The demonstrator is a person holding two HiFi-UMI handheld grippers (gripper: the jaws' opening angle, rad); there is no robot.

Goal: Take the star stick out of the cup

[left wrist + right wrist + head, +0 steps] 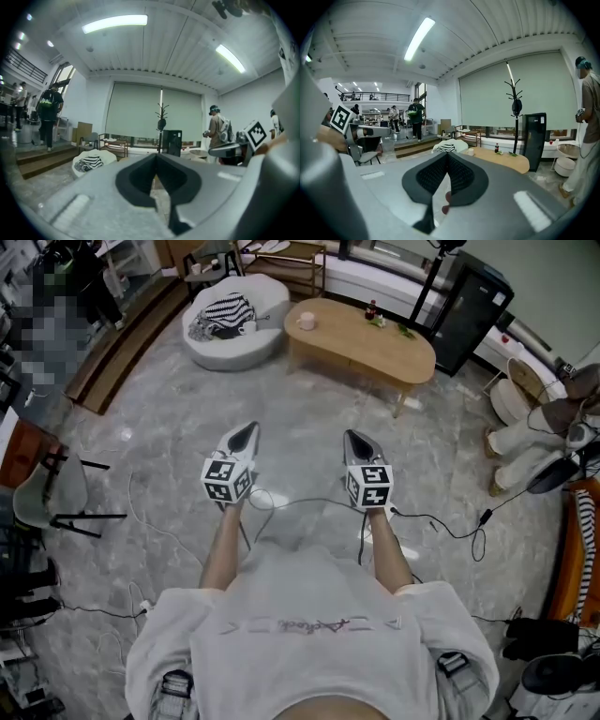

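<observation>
Cup (pixel 306 322): stands on the left end of the oval wooden table (pixel 375 343), well apart from both my grippers. It is too small here for me to tell the star stick in it.

My left gripper (pixel 250 427): jaws together at the tips, nothing between them. My right gripper (pixel 350 434): jaws likewise together, holding nothing. I hold the two out in front of me, side by side, above the grey marble floor (pixel 141 427), both pointing toward the table.

Cables (pixel 441 521) lie on the floor beside and behind the right gripper.

In the right gripper view the cup shows just above the jaw tips, on the near end of the table, with a dark bottle (pixel 496 148) farther along the tabletop.

Left of the table sits a round white seat (pixel 253 348) with a striped cloth (pixel 225 310) lying on it. A black cabinet (pixel 473 306) stands beyond the table's right end.
</observation>
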